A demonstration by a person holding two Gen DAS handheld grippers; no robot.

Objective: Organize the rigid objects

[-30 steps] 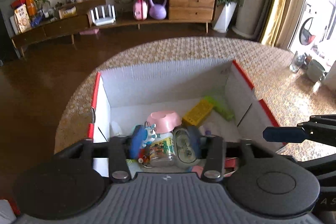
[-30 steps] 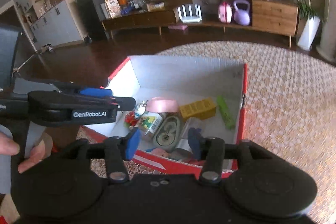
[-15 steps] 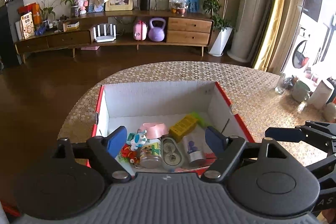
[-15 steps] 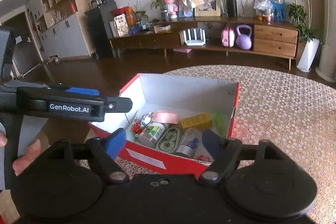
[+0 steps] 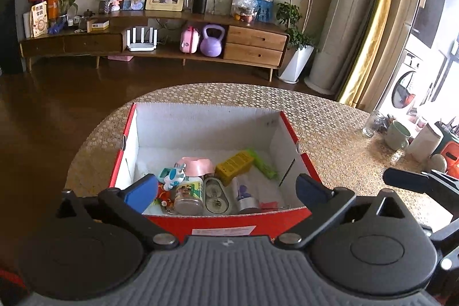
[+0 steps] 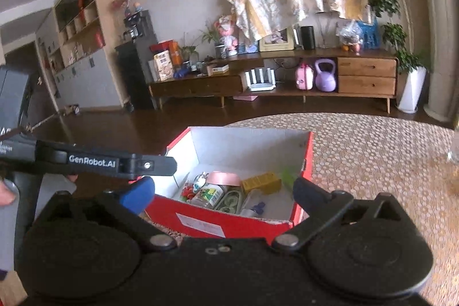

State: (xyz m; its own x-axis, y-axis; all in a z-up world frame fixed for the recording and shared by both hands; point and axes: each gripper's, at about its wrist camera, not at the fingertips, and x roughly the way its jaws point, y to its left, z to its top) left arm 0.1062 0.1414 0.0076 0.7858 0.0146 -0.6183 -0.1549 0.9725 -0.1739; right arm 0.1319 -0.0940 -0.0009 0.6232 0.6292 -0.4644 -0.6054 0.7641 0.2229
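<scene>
both hand-held grippers, left (image 5: pixel 225 188) and right (image 6: pixel 222 189), just spread wide, empty, before the red box (image 5: pixel 229 222).

Box (image 5: pixel 229 222): corrugated cardboard, glossy red outside, matt white inside, paper label on near wall. Table cover (image 5: pixel 330 119): textured beige cloth-like surface with honeycomb pattern. Jar (image 5: pixel 188 192) in the box: clear plastic, glossy paper label. Yellow block (image 5: pixel 233 167): matt plastic. Left gripper (image 5: pixel 226 191): matt black plastic body, ribbed grey housing, blue rubbery pads, metal pivot pins. Floor (image 5: pixel 57 111): dark polished wood, reflective. Far sideboard (image 6: pixel 367 75): smooth wood.
</scene>
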